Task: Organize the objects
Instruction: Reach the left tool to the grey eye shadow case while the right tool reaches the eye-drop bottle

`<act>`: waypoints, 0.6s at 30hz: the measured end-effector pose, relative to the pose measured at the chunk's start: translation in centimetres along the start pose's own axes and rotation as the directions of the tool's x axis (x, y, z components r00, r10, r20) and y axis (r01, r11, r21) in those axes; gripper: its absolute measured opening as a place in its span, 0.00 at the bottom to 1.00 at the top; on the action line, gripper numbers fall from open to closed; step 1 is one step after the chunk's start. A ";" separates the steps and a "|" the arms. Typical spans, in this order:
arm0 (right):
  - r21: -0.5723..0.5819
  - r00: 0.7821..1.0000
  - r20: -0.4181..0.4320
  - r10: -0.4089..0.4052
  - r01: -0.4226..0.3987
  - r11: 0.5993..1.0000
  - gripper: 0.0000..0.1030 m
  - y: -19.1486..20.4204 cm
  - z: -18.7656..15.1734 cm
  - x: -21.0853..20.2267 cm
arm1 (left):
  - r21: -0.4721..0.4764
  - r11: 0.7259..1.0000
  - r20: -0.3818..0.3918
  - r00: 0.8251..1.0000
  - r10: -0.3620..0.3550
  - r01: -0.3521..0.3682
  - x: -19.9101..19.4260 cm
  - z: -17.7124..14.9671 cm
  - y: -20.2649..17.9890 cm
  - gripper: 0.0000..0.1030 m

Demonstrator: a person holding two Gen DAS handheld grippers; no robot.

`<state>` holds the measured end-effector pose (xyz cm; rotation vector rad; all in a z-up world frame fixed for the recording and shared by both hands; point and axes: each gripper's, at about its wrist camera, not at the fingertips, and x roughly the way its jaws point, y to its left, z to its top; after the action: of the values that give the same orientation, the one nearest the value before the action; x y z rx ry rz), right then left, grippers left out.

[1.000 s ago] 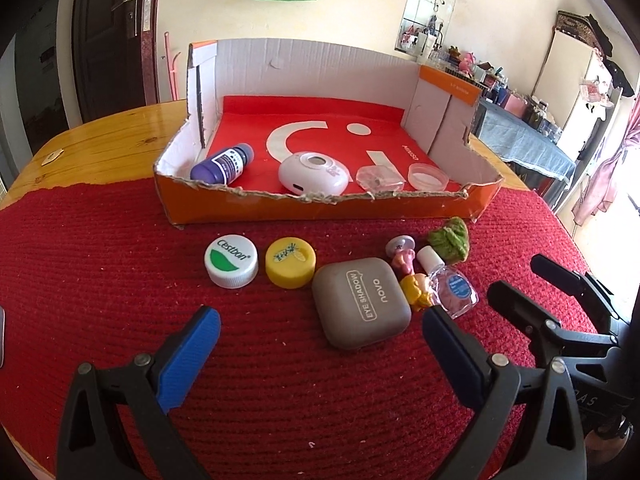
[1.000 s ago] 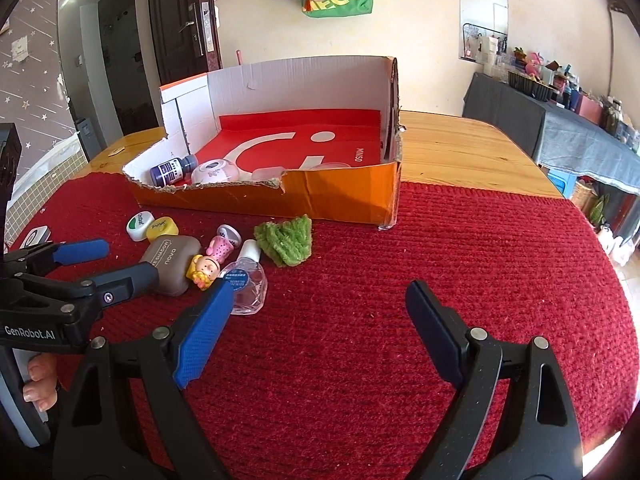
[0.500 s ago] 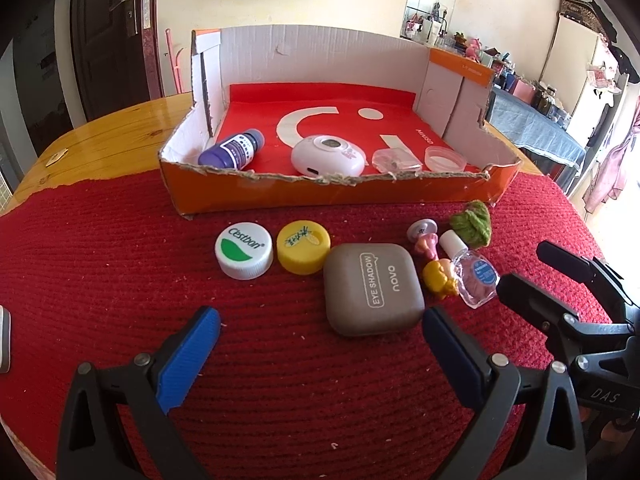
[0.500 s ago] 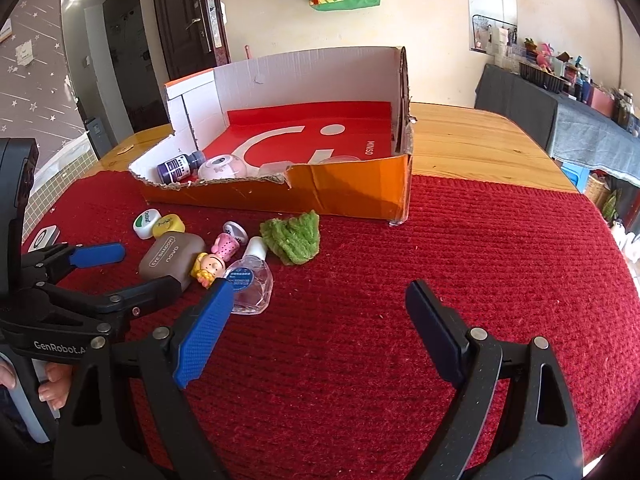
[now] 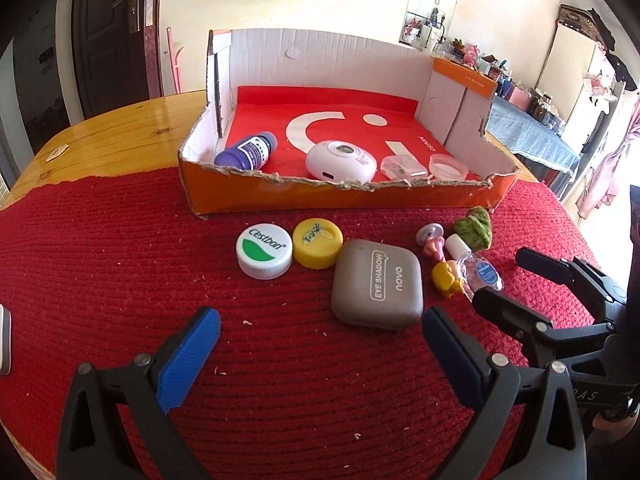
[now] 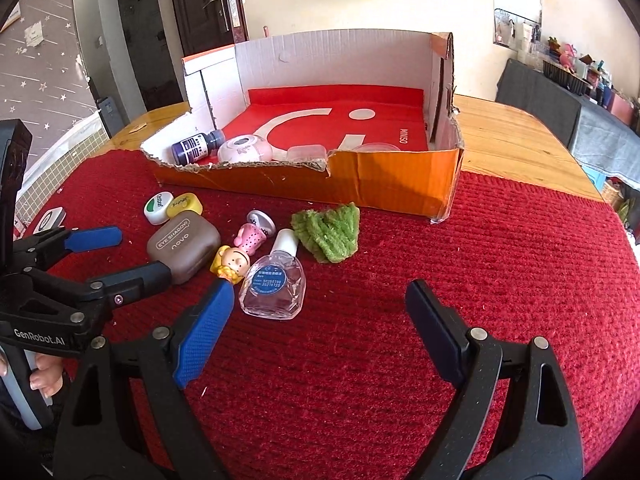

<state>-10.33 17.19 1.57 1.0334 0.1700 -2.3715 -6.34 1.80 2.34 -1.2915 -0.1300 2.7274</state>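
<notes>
Red knitted cloth [image 5: 120,264] covers the near part of the wooden table [image 5: 112,136], and from the left wrist view the loose things lie in a row in front of the torn orange cardboard tray [image 5: 340,200]. The left tongs [image 5: 320,344] stand wide apart with nothing between them, just short of the grey-brown rounded eyeshadow case [image 5: 377,285]. That case looks stiff, smooth and fairly light; I would take it across its two flat sides, since the rounded corners could slide out. Beside it sit a white plastic bottle cap with a green mark [image 5: 264,251] and a yellow plastic cap [image 5: 317,242], touching each other: hard, light, easy to pinch across the rim. A purple bottle [image 5: 248,151] and a white oval gadget [image 5: 340,160] already lie in the tray.

From the right wrist view, the right tongs [image 6: 320,320] are also spread wide and empty. The clear little bottle with a blue round label [image 6: 276,280] lies just ahead of the left blade. It looks slick and thin-walled, so a gentle hold across its flat body seems best. Touching it lies a small yellow-haired doll figure [image 6: 231,262], rigid but oddly shaped. The green fuzzy knitted piece [image 6: 328,232] nearby is soft and will squash.
</notes>
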 end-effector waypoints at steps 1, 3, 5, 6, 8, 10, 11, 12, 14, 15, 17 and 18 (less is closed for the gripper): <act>-0.007 1.000 -0.004 -0.002 0.002 1.000 0.86 0.1 0.0 0.1 | 0.007 1.000 0.001 1.000 -0.006 0.006 0.0 0.1 -0.1 0.99; -0.029 1.000 -0.010 -0.009 0.009 1.000 0.85 0.3 0.0 0.2 | 0.022 1.000 0.005 1.000 -0.015 0.015 0.0 0.2 -0.4 0.99; -0.045 1.000 -0.015 -0.024 0.023 0.999 0.85 0.5 0.0 0.4 | 0.039 0.999 0.010 1.000 -0.028 0.028 0.0 0.3 -0.7 0.97; -0.053 0.999 -0.019 -0.026 0.025 0.998 0.84 0.6 0.1 0.5 | 0.052 0.998 0.010 0.999 -0.033 0.032 0.0 0.3 -0.9 0.97; -0.067 0.999 -0.019 -0.030 0.028 0.997 0.81 0.8 0.1 0.5 | 0.079 0.996 0.006 0.999 -0.040 0.039 0.2 0.5 -1.2 0.93; -0.083 0.999 -0.026 -0.035 0.032 0.996 0.78 1.0 0.2 0.7 | 0.103 0.993 -0.003 0.999 -0.049 0.049 0.3 0.7 -1.5 0.91; -0.090 0.999 -0.029 -0.036 0.033 0.995 0.76 1.0 0.3 0.8 | 0.114 0.992 -0.008 0.999 -0.054 0.055 0.4 0.7 -1.6 0.89; -0.095 0.999 -0.033 -0.037 0.034 0.995 0.75 1.1 0.3 0.9 | 0.123 0.990 -0.012 0.998 -0.060 0.061 0.5 0.8 -1.7 0.89; -0.108 0.999 -0.039 -0.036 0.032 0.994 0.70 1.2 0.3 1.0 | 0.142 0.987 -0.017 0.998 -0.068 0.070 0.6 0.9 -1.9 0.86; -0.113 0.999 -0.040 -0.036 0.032 0.993 0.70 1.3 0.4 1.0 | 0.149 0.986 -0.020 0.997 -0.072 0.074 0.6 0.9 -2.0 0.86; -0.116 0.999 -0.042 -0.033 0.028 0.993 0.66 1.3 0.5 1.1 | 0.160 0.983 -0.027 0.996 -0.085 0.088 0.7 0.9 -2.2 0.82; -0.116 0.999 -0.043 -0.028 0.023 0.993 0.65 1.4 0.6 1.1 | 0.166 0.982 -0.031 0.995 -0.092 0.095 0.8 1.0 -2.3 0.80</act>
<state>-10.60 15.39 1.31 1.0358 0.3347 -2.3328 -7.40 4.17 2.66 -1.2371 0.0390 2.5816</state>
